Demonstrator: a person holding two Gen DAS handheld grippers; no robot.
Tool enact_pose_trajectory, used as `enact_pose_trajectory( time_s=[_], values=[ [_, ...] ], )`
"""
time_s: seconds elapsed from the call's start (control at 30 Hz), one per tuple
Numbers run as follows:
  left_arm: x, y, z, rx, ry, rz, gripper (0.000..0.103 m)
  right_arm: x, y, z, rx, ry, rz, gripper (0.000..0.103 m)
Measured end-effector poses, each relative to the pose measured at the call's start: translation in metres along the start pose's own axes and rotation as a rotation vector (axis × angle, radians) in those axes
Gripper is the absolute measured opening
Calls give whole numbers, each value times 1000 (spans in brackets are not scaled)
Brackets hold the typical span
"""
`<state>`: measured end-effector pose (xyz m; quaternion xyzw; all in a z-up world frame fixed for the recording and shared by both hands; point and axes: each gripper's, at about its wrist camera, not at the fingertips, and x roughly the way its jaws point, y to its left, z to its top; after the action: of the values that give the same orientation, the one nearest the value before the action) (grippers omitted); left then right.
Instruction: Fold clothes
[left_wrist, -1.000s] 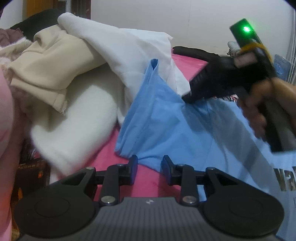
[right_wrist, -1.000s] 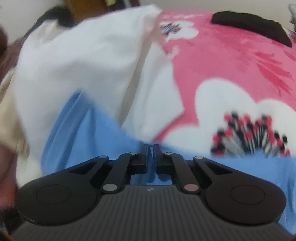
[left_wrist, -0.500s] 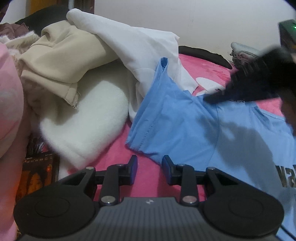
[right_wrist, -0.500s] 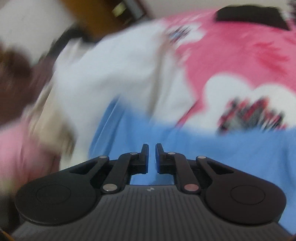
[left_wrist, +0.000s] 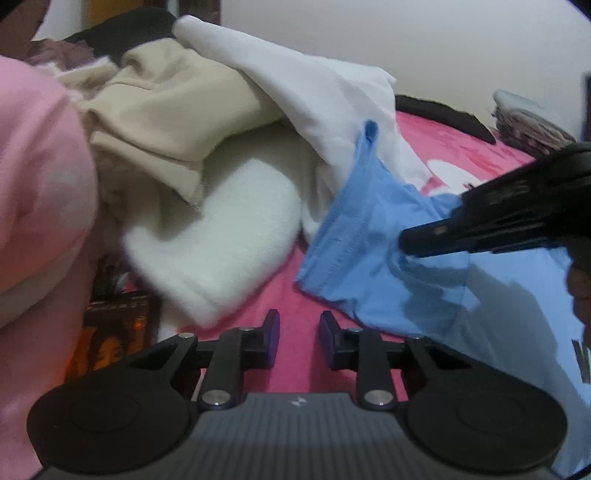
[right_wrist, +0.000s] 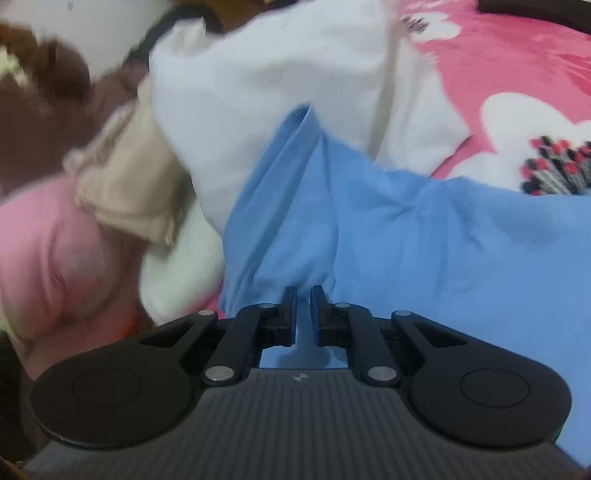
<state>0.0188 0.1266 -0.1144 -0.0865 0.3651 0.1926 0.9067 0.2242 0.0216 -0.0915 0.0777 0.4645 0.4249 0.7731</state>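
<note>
A light blue T-shirt lies on the pink bedspread, its sleeve bunched and pulled up against a pile of clothes. My right gripper reaches in from the right and pinches that sleeve. In the right wrist view the cloth folds of the T-shirt run into the narrow gap of the right gripper, which is shut on it. My left gripper hovers over bare bedspread just left of the shirt's hem. Its jaws are closing with nothing between them.
A pile rises at the left and back: a white garment, a beige one, a fluffy white cloth and a pink one. A black cloth lies far back on the pink floral bedspread.
The right gripper has swung to the right and sunk in the left wrist view, dragging the blue sleeve along. Its jaws stand slightly wider than before. The left jaws have narrowed a little.
</note>
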Motion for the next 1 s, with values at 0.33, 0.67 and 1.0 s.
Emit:
enact_pose_trajectory(
  time_s=[0.33, 0.67, 1.0],
  values=[
    [-27, -7, -8, 9, -28, -35, 34, -81, -21, -46, 103, -93, 32, 8],
    [-62, -48, -17, 121, -55, -176, 60, -178, -50, -150, 327, -73, -44, 11],
    [-83, -88, -27, 205, 89, -378, 78, -261, -80, -226, 581, -260, -198, 25]
  ],
)
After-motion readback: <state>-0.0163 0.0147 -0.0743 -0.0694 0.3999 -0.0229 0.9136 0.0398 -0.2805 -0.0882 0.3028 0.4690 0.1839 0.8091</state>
